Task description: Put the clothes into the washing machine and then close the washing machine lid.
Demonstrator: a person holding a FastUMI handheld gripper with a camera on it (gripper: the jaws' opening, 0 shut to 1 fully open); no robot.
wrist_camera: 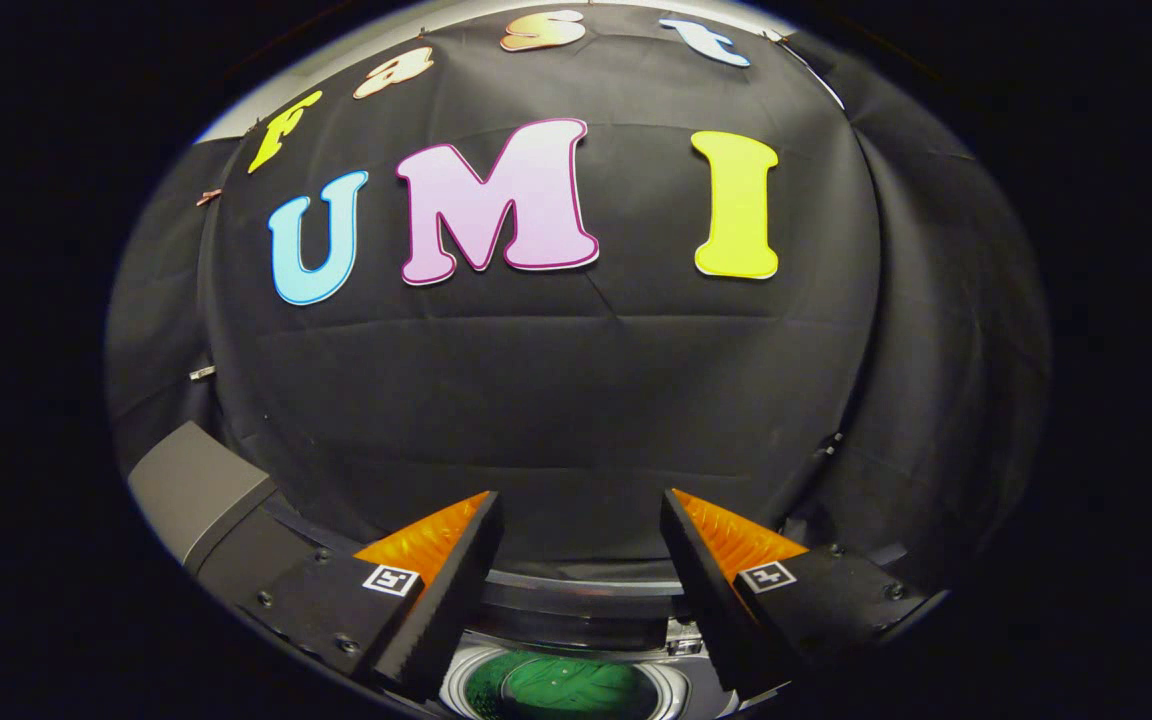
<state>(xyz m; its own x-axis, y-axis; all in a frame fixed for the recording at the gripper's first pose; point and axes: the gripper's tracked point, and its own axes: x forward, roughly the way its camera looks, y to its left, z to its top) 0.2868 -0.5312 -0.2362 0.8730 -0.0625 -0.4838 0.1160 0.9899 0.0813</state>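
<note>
My gripper point(581, 520) is open, its two fingers spread wide with nothing between them. It hovers high over the washing machine point(206, 490), whose grey top corner shows beside the left finger. Below and between the fingers lies the round drum opening point(561, 685) with a pale rim. Inside it I see something green, which may be cloth; I cannot tell for sure. A dark curved rim point(576, 600) of the machine runs behind the opening. The lid cannot be made out.
The booth's black cloth wall point(576, 400) rises just beyond the machine and wraps around both sides. A small metal clip point(202, 373) sits on the cloth at the left.
</note>
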